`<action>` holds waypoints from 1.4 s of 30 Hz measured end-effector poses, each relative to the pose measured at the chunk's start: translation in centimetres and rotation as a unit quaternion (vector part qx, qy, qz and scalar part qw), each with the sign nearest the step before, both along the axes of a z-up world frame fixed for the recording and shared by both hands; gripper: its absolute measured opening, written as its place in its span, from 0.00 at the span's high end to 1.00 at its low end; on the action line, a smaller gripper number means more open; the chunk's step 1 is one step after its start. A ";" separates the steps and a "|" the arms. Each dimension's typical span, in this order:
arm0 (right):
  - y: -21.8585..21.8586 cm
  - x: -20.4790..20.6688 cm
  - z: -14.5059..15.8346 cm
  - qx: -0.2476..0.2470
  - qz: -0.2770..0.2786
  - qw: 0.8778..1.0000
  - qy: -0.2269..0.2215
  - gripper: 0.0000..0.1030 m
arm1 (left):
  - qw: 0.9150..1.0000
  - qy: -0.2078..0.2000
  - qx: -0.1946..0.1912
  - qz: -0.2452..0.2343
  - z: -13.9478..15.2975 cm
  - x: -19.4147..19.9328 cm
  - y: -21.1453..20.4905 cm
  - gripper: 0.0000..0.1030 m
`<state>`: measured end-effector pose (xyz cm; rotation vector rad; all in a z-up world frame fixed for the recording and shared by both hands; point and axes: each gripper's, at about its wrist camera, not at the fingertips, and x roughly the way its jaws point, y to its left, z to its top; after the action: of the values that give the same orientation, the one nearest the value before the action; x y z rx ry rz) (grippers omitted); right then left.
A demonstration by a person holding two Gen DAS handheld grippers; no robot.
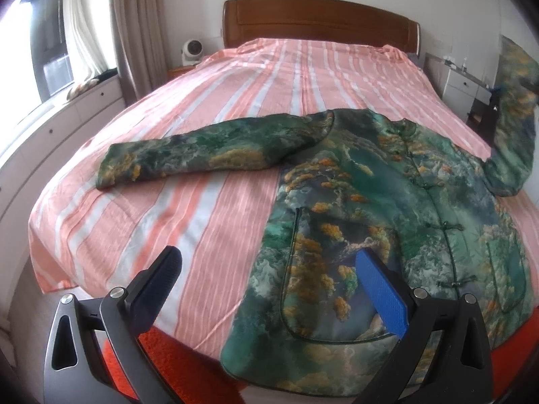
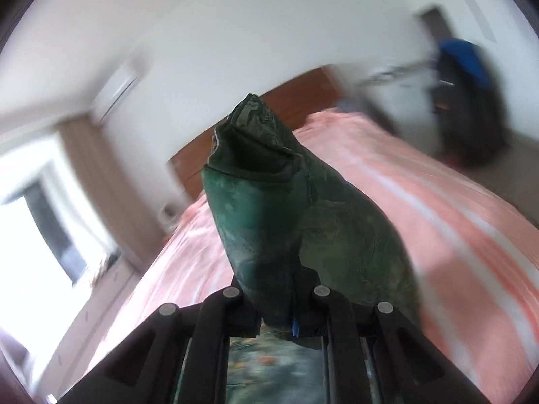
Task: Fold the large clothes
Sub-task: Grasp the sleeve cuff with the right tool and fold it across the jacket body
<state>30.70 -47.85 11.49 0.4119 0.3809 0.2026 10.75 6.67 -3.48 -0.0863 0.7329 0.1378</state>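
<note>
Your bedroom setting: a bed (image 1: 235,155) fills the middle, spread with a coverlet (image 1: 188,208) striped salmon pink, white and grey. Behind it stands a reddish-brown wooden headboard (image 1: 320,20) against a plain white wall (image 1: 188,3). To your left, a window (image 1: 43,54) gives strong daylight, with a sheer white curtain (image 1: 81,30) and a beige drape (image 1: 134,23) beside it. Below the window runs a low white drawer unit (image 1: 67,114). A small white fan (image 1: 192,51) sits by the headboard's left end. At right, a white cabinet (image 1: 461,84). An orange rug (image 1: 175,363) shows under the bed's near edge. An air conditioner (image 2: 118,87) is mounted high; that view is blurred.
</note>
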 end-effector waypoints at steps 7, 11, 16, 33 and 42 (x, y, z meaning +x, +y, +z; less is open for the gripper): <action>18.2 8.3 -9.1 -0.088 0.111 0.986 0.090 0.81 | 1.000 0.007 -0.014 0.016 -0.4 -1.0 1.5 0.00; 20.6 11.3 -17.3 -0.084 0.140 0.956 0.242 0.29 | 1.000 0.008 -0.004 0.021 -0.6 -1.2 1.9 0.00; 16.4 9.7 -14.5 -0.012 0.188 0.956 0.227 0.26 | 1.000 0.013 -0.013 0.024 -1.2 -0.7 2.1 0.00; 8.1 9.4 -17.3 -0.112 0.046 0.963 0.240 0.08 | 1.000 0.029 0.007 0.006 -1.2 0.0 -0.1 0.00; 16.7 -7.6 -15.0 -0.213 0.128 0.963 0.104 0.06 | 0.999 0.037 0.006 -0.006 -1.2 0.8 -1.4 0.00</action>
<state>23.08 -31.12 -3.53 -0.0441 0.6697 0.3219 11.60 5.28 -4.64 -0.0652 0.8060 0.1350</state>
